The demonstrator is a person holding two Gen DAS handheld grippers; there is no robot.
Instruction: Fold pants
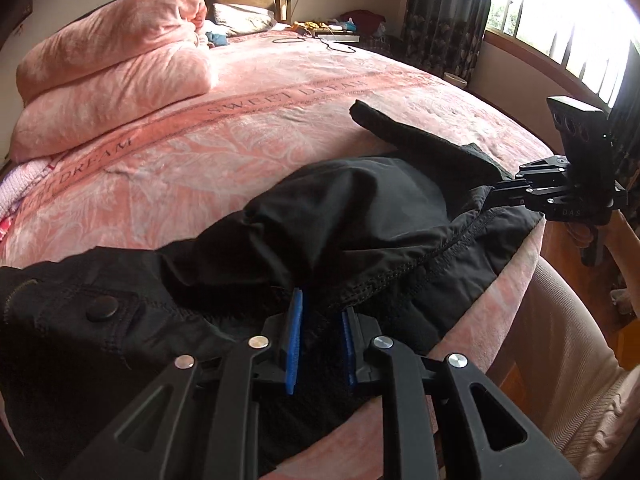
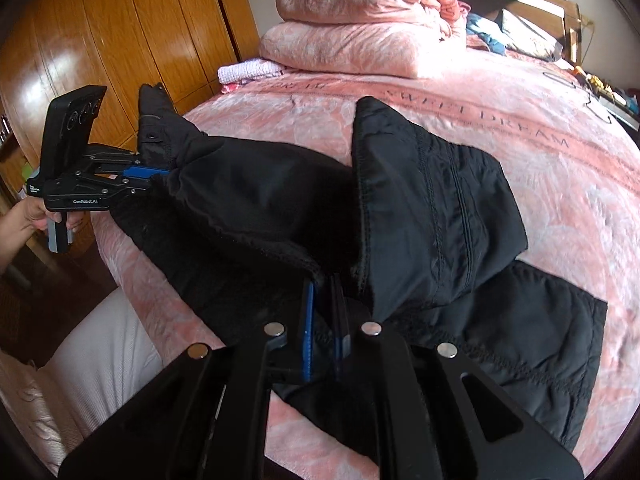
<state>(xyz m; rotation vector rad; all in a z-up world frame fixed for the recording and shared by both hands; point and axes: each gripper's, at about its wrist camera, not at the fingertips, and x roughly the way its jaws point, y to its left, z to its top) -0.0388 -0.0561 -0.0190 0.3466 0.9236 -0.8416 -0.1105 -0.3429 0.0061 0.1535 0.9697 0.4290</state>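
Note:
Black padded pants (image 1: pixel 352 216) lie bunched along the near edge of the pink bed, also in the right wrist view (image 2: pixel 440 200). My left gripper (image 1: pixel 320 312) is shut on the waist end, fabric pinched between its blue pads; it also shows in the right wrist view (image 2: pixel 160 176). A snap button (image 1: pixel 102 307) sits left of it. My right gripper (image 2: pixel 324 292) is shut on the pants further along, fabric draped over its fingers; it also shows in the left wrist view (image 1: pixel 496 192). One leg end (image 1: pixel 364 110) points across the bed.
A pink bedspread (image 1: pixel 260 128) covers the bed. A folded pink blanket (image 1: pixel 116 64) lies near the headboard. A wooden wardrobe (image 2: pixel 100 40) stands left of the bed. Curtains and a window (image 1: pixel 560 12) are to the right. My white-clad leg (image 1: pixel 560 340) is beside the bed edge.

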